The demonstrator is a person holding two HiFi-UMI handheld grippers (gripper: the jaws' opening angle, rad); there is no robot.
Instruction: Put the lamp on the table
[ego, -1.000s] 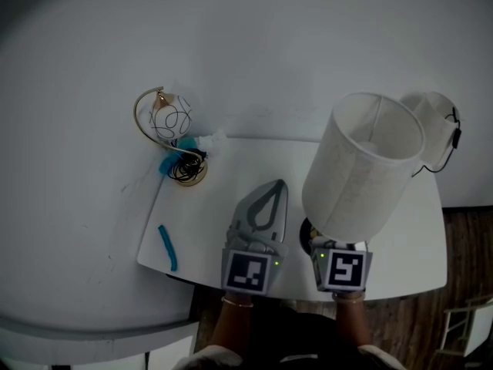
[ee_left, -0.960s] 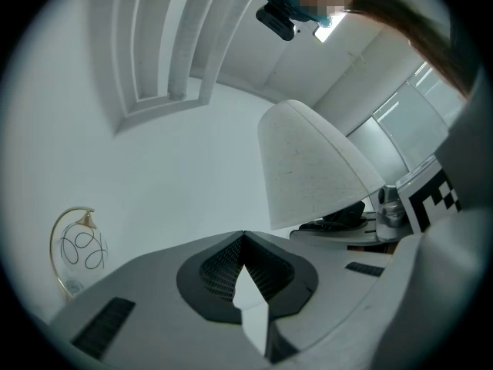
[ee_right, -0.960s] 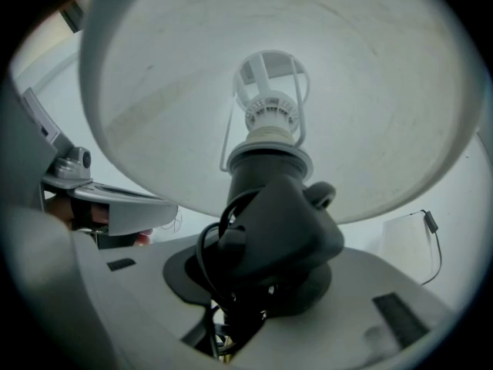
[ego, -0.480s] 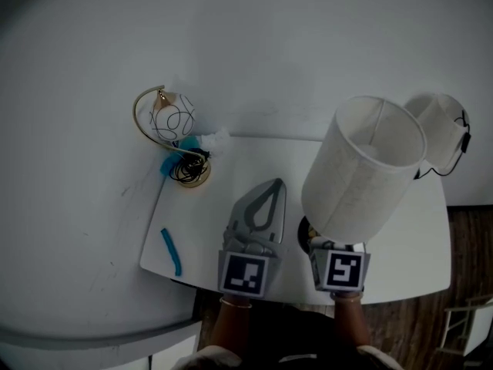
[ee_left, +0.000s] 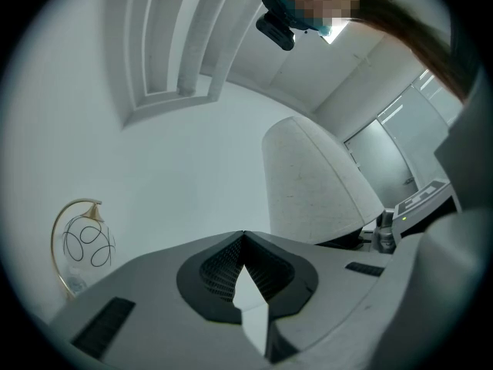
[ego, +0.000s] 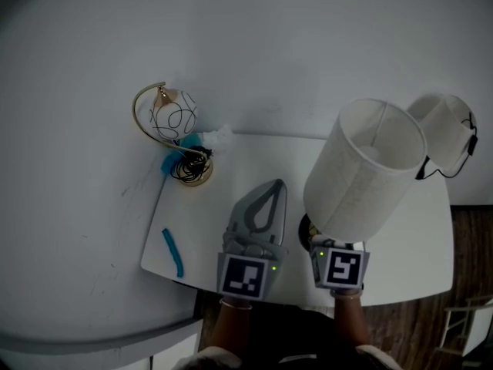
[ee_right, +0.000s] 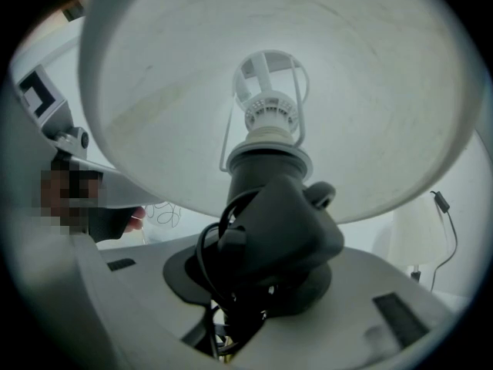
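Note:
The lamp [ego: 366,172] has a white drum shade and a dark stem with a black cord wound round it. My right gripper [ego: 323,241] is shut on that dark stem [ee_right: 277,230] and holds the lamp tilted above the right half of the white table [ego: 231,168]. In the right gripper view the shade [ee_right: 269,91] fills the upper picture, with the bulb socket showing inside it. Beside it to the left, my left gripper [ego: 276,183] hovers over the table's front, shut with nothing in it. In the left gripper view its tips [ee_left: 243,236] meet, and the shade [ee_left: 316,183] stands to the right.
At the table's back left corner stands a gold arc lamp with a wire-patterned globe [ego: 171,118], with a coil of black cord [ego: 189,172] at its foot. A blue strip [ego: 172,251] lies near the left front edge. A second white lamp [ego: 447,133] stands at back right.
Both grippers and the held lamp have drifted a little, the lamp sinking slightly toward the table. Neither grip has changed.

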